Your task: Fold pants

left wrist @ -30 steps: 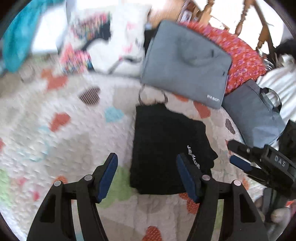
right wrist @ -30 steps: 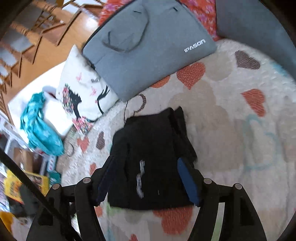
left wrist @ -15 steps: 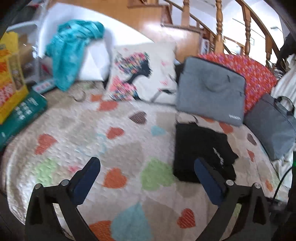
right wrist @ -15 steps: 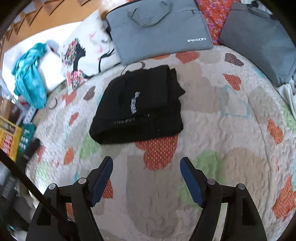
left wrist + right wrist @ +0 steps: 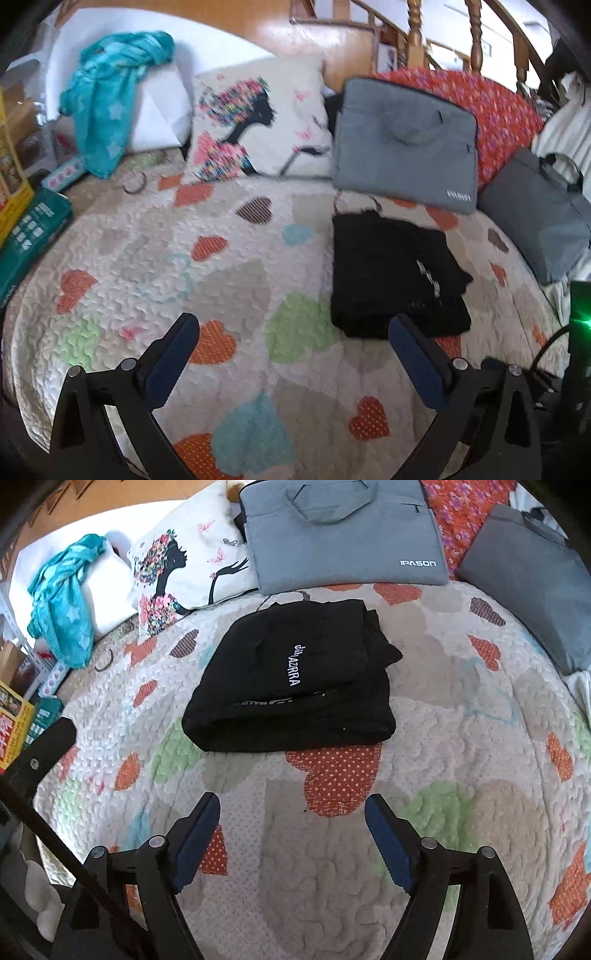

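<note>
Already folded, the pants (image 5: 295, 686) lay as a compact black stack on the bed (image 5: 461, 738), far of both open, empty grippers: straight ahead of the right gripper (image 5: 291, 834), far-right of the left gripper (image 5: 291, 354), the right one nearer.

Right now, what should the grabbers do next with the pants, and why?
Probably nothing more than lift away. The pants already lie folded in a neat black stack on the quilt. Both the left gripper and the right gripper are open, hold nothing, and hang short of the stack. The fold looks done, so touching it again might only mess it up.
</note>
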Demonstrator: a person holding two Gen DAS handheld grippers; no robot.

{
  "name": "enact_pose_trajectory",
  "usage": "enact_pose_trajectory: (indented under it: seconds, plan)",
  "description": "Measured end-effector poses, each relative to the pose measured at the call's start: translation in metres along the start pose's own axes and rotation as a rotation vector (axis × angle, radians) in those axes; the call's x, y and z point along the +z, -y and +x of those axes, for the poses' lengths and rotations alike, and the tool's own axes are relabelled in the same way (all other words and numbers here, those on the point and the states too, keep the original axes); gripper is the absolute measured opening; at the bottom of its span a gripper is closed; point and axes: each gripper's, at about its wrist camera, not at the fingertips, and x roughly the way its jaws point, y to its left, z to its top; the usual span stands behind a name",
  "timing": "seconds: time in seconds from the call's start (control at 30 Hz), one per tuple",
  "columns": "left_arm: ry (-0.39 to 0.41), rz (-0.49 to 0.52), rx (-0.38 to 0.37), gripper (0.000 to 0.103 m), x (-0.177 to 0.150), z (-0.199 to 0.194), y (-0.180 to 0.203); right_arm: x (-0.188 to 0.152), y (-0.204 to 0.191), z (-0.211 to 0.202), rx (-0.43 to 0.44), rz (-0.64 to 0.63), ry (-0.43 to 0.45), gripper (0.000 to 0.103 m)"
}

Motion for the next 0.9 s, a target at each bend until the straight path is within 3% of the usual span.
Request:
enact_pose_trajectory:
  seconds: [0.37,0.9]
  plan:
    - [-0.135,-0.039,-0.066,0.102,-0.007,0.021,-0.001,0.004,0.002,0.003,-0.197,-0.067,0.009,0.086]
    - [-0.233,-0.052,-0.092,0.102,-0.013,0.040,-0.001,0.003,-0.003,0.013,-0.235,-0.104,-0.018,0.087]
